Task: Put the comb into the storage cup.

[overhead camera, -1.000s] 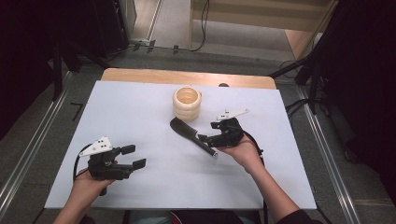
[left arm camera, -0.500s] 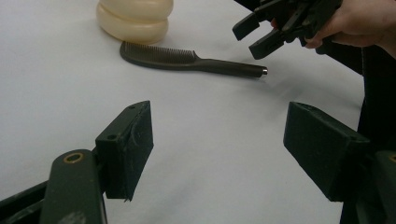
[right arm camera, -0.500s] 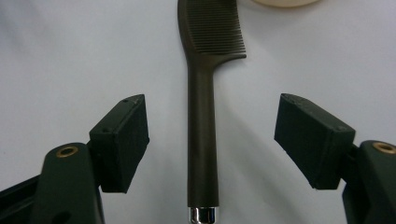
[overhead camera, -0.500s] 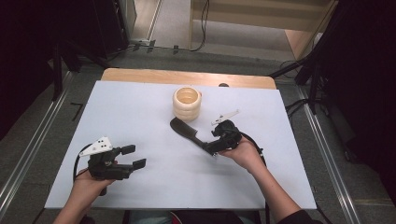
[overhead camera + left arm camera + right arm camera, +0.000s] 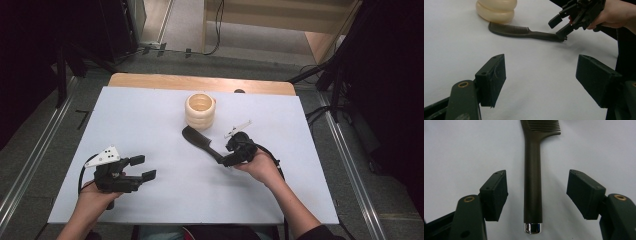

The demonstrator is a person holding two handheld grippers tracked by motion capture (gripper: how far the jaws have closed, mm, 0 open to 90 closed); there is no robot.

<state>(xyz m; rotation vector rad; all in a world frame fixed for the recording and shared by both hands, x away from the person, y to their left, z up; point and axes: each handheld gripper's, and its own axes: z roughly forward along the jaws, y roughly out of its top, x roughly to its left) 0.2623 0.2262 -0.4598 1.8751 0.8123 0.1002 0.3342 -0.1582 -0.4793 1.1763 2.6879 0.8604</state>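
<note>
Writing or labels can't be read on anything. Comb (image 5: 201, 142) lies flat on the white worktop (image 5: 150, 115), its toothed head just beside the cream ribbed cup (image 5: 200, 111), handle running away from the cup toward the right gripper (image 5: 226, 159). That gripper's jaws straddle the handle; they have just been closing, yet gaps remain on both sides, no pad touching. The right gripper view shows a chrome cap (image 5: 532, 228) on the handle's end, too small to see from above. Well apart from the cup, the left gripper (image 5: 142, 168) rests with jaws wide and nothing between them. Grey floor and cables lie beyond the cup.
</note>
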